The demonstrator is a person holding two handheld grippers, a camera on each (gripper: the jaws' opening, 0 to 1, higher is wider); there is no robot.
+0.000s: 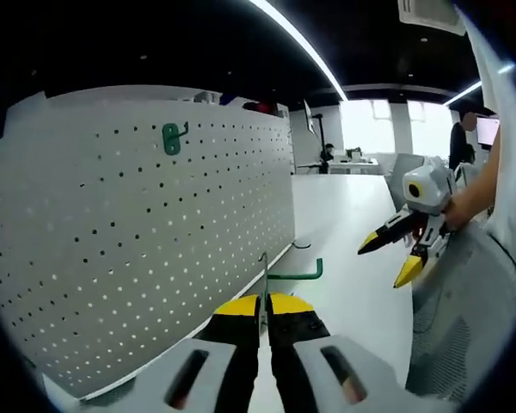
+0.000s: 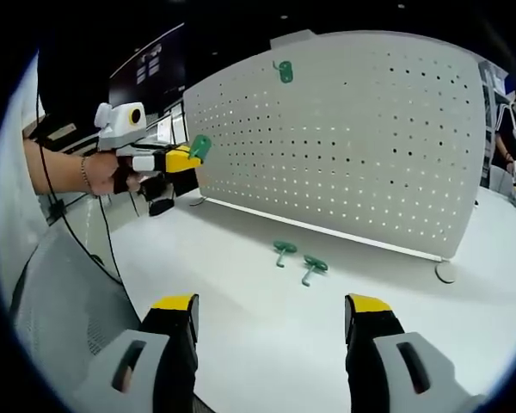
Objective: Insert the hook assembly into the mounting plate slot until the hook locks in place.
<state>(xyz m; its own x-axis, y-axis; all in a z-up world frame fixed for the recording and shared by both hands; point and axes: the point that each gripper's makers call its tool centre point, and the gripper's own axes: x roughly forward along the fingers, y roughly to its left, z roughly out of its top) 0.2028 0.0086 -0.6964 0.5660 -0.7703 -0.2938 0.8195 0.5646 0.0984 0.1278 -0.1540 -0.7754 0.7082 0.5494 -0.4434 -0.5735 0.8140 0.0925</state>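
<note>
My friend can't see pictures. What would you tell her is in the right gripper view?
The right hand-held gripper hangs open above a white table where two green hooks lie. Behind stands a white pegboard with one green hook mounted. At left, a person's hand holds the left hand-held gripper, shut on another green hook.

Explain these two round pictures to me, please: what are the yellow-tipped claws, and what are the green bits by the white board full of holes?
No robot here: a person holds a two-jaw gripper in each hand, and a fisheye camera rides on each. The left gripper is shut on a green hook; in the right gripper view it appears held up beside the pegboard. The right gripper is open and empty. One hook already hangs on the board, and two more hooks lie on the white table.
</note>
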